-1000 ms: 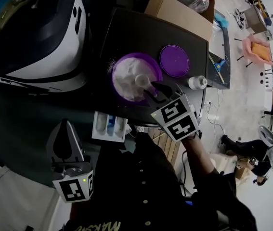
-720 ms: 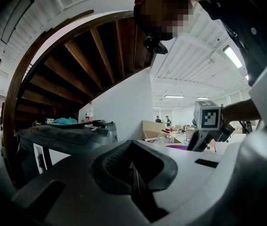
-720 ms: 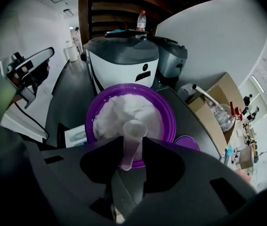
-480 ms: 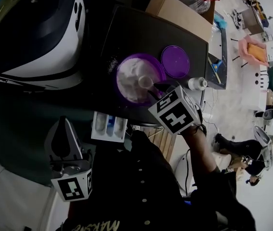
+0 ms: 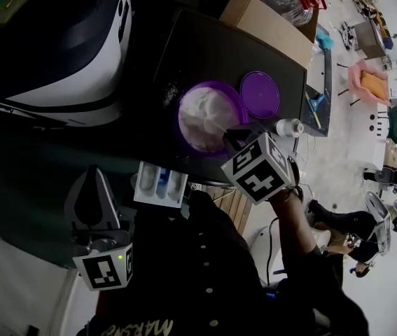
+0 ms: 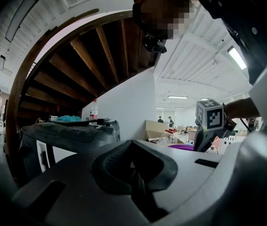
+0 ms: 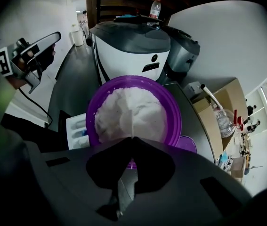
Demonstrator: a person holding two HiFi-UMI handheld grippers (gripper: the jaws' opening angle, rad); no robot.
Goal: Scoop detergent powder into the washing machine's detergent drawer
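Observation:
A purple bowl (image 5: 209, 116) of white detergent powder (image 7: 131, 109) sits on a black table (image 5: 205, 47). My right gripper (image 7: 132, 138) is at the bowl's near rim, shut on the thin white handle of the scoop (image 7: 132, 122), which reaches into the powder. In the head view, the right gripper (image 5: 234, 138) shows below its marker cube. The white detergent drawer (image 5: 159, 183) stands open beside the washing machine (image 5: 65, 61). My left gripper (image 5: 93, 187) hangs low at the left, away from the bowl; in its own view the left gripper (image 6: 136, 179) is shut and empty.
A purple lid (image 5: 259, 94) lies right of the bowl, with a small white bottle (image 5: 289, 127) near the table's edge. A cardboard box (image 5: 272, 23) stands at the back. People and furniture (image 5: 370, 82) are on the floor to the right.
My right gripper has slid in over the bowl's near rim and shut on the scoop's handle. The left gripper has stayed where it was.

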